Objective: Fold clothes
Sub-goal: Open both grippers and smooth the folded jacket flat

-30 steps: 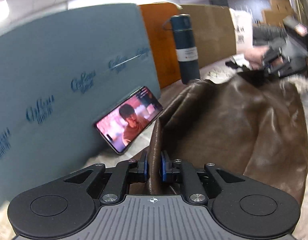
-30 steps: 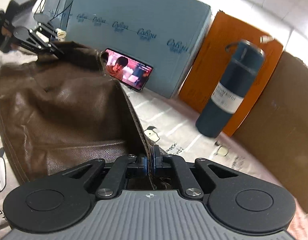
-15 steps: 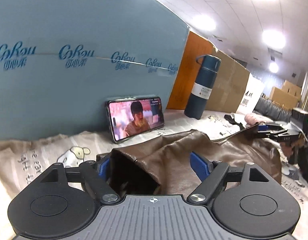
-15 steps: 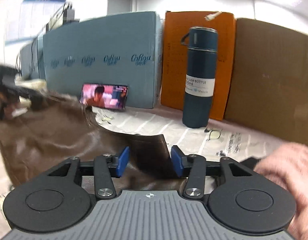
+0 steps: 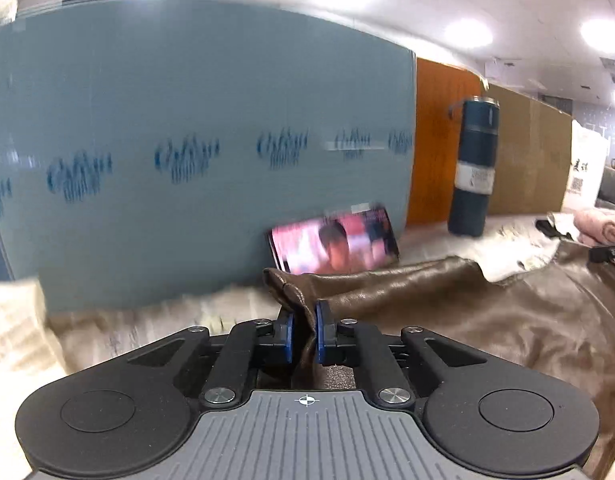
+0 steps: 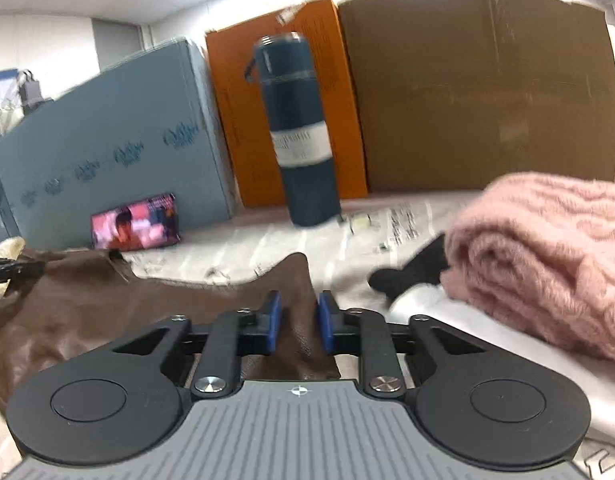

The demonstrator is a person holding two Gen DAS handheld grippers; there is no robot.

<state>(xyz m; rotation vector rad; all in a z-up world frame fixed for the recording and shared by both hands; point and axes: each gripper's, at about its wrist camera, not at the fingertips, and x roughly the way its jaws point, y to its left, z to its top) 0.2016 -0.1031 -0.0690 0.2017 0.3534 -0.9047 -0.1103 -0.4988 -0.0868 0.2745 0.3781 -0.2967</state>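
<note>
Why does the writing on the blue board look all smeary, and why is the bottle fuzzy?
Left wrist view: the camera is moving, so the blue board lettering and the phone smear, while the gripper, closing on the brown garment, looks sharp. Right wrist view: the bottle and pink sweater blur the same way; ceiling lights glare white, and the fisheye lens bends straight edges.

Left black two-finger gripper with blue pads (image 5: 304, 334): jaws closing, narrow gap, fold of brown leather-look garment (image 5: 487, 312) pinched between pads, pointing toward 12 o'clock, slightly downward.

Right black two-finger gripper with blue pads (image 6: 298, 322): jaws closing, wider gap, garment corner between pads; contact probably not firm, view blurred. Level, no visible roll.
</note>
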